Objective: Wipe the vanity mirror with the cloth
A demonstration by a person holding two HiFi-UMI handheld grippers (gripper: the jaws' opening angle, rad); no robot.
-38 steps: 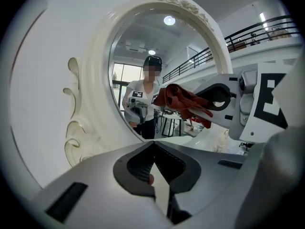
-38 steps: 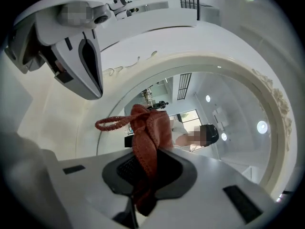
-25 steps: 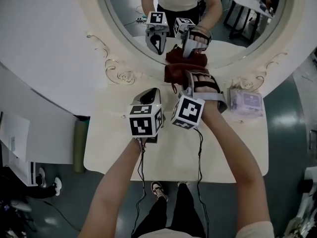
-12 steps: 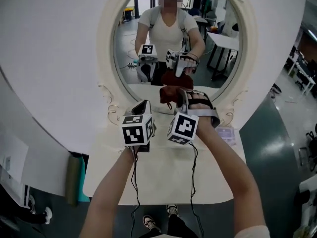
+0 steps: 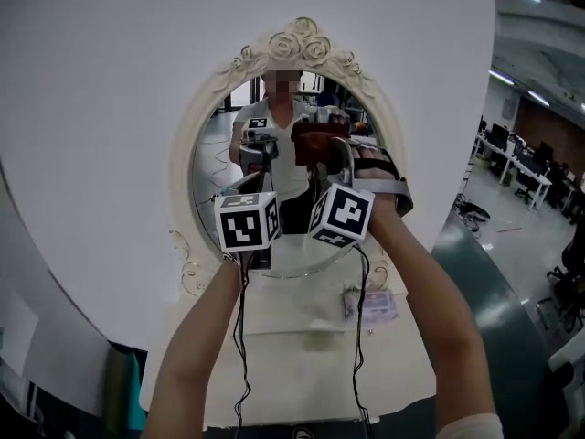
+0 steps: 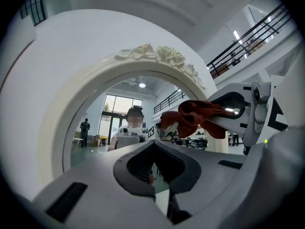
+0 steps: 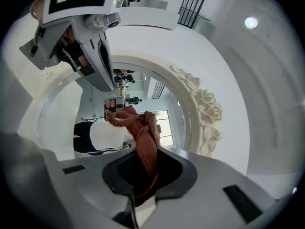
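Fronting the vanity mirror (image 5: pixel 218 154) with the cloth (image 5: pixel 315 143) gripped.

Facing the mirror dead ahead of both grippers, oval standing upright; clamping the right gripper (image 7: pixel 145 163) tight on the cloth, probably the nearer for the wipe; hovering the left gripper (image 6: pixel 155 149) just to its left, jaws pressed together on nothing; poking the bunched red folds past the right tips toward the upper glass, contact impossible to confirm.

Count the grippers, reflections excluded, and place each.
2. The left gripper, shut and empty, is up before the mirror; the right gripper, beside it, holds the cloth up to it.
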